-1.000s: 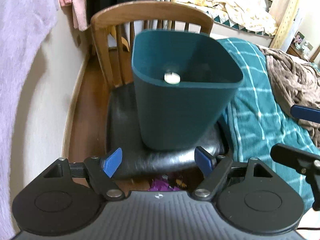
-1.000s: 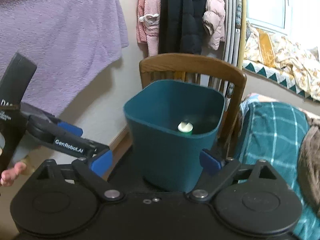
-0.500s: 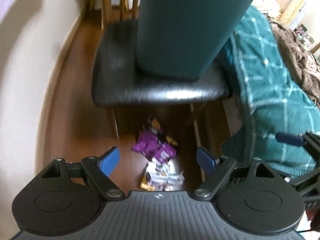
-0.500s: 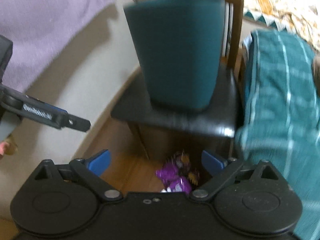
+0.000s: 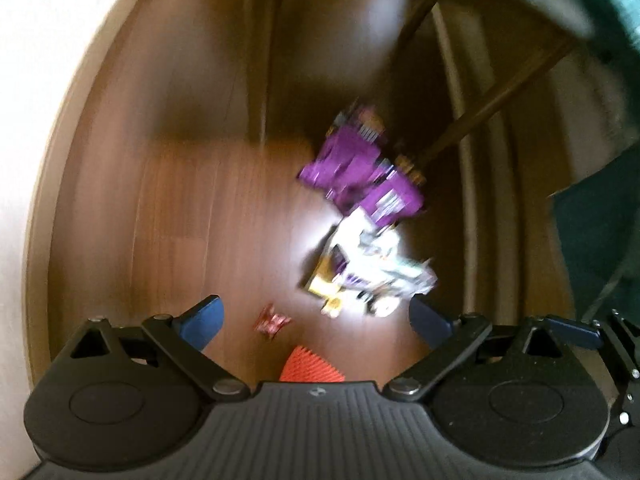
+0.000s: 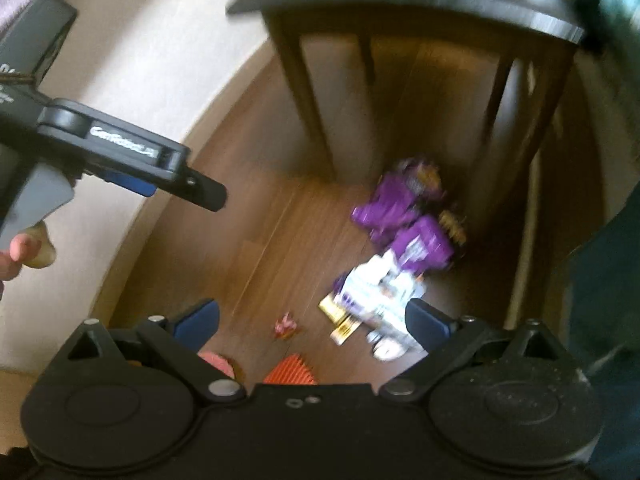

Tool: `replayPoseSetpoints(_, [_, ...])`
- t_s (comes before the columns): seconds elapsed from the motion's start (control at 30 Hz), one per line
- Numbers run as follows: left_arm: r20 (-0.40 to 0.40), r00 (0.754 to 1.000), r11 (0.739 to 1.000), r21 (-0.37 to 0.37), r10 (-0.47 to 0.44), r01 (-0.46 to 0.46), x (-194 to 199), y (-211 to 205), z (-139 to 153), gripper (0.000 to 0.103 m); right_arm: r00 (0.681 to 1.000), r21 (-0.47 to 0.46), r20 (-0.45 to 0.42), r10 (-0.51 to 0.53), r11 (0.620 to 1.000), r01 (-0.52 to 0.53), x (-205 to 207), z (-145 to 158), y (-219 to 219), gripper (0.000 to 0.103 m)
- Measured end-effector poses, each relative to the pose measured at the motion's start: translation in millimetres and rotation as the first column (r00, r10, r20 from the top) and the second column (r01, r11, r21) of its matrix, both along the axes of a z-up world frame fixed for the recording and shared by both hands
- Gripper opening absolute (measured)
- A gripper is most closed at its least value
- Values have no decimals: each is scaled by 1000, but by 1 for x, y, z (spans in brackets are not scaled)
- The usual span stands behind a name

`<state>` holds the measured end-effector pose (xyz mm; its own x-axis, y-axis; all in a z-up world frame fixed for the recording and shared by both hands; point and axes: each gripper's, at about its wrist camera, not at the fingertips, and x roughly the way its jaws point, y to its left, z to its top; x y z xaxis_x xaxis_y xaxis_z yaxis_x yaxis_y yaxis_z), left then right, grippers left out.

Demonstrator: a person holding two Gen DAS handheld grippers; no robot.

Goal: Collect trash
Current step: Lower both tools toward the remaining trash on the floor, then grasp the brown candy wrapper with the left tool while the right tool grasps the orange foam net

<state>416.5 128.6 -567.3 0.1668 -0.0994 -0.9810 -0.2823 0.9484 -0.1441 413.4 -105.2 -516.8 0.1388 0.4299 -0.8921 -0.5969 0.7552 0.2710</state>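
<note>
Trash lies on the wooden floor under the chair. A crumpled purple wrapper [image 5: 360,172] [image 6: 404,220] lies by the chair leg. A white and yellow wrapper [image 5: 372,272] [image 6: 376,304] lies just in front of it. A small red wrapper [image 5: 272,322] [image 6: 286,326] lies nearer to me, and an orange ridged piece [image 5: 312,368] [image 6: 290,370] is at the gripper bodies. My left gripper [image 5: 316,320] is open and empty above the floor. My right gripper [image 6: 312,320] is open and empty too. The left gripper also shows at the left of the right wrist view [image 6: 120,160]. Both views are blurred.
Dark chair legs [image 6: 312,104] and the seat's underside [image 6: 440,4] stand over the trash. A cream wall [image 5: 24,80] runs along the left. A teal blanket [image 5: 600,220] hangs at the right. A pink object [image 6: 218,362] lies by the right gripper's left finger.
Both grippers have tipped down from the teal bin on the chair to the floor beneath it. The trash has come into full view. Both stay open.
</note>
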Motion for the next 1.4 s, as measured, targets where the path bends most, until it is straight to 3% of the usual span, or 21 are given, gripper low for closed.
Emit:
replayPoseSetpoints(0.2, [-58,998,1000,6,-20,20,-20,-2,-103,99,994,-47,-50,100,994,-102,-33,-104,24,100])
replayPoseSetpoints(0.4, [-132,991,999,34,-31,35,-35,-8,-196,99,969,-99,-155,193,973,-210,-69,-203,49,98])
replayPoseSetpoints(0.6, [-198,980,999,33,-29,36,-43,-3,-265,99,943,-125,-189,273,946,-299,-98,-268,72,98])
replayPoseSetpoints(0.83, [-198,979,999,-12,-49,47,-45,3,-305,99,929,-150,-206,309,928,-342,-112,-314,87,95])
replayPoseSetpoints(0.97, [-189,979,997,-24,-81,78,-42,-2,-319,97,925,-177,-189,330,915,-362,-115,-331,90,86])
replayPoseSetpoints(1.23, [-192,976,994,-28,-106,103,-40,-11,-331,58,916,-234,-157,369,887,-398,-120,-348,94,70])
replayPoseSetpoints(1.33, [-193,977,996,-25,-87,84,-39,-10,-333,49,917,-247,-150,370,884,-398,-120,-349,92,59])
replayPoseSetpoints(1.37, [-196,977,996,-21,-84,82,-40,-12,-334,41,918,-250,-148,368,884,-395,-120,-349,91,55])
replayPoseSetpoints(1.4, [-202,976,997,-14,-83,82,-40,-12,-334,39,919,-249,-148,366,885,-392,-121,-349,90,47])
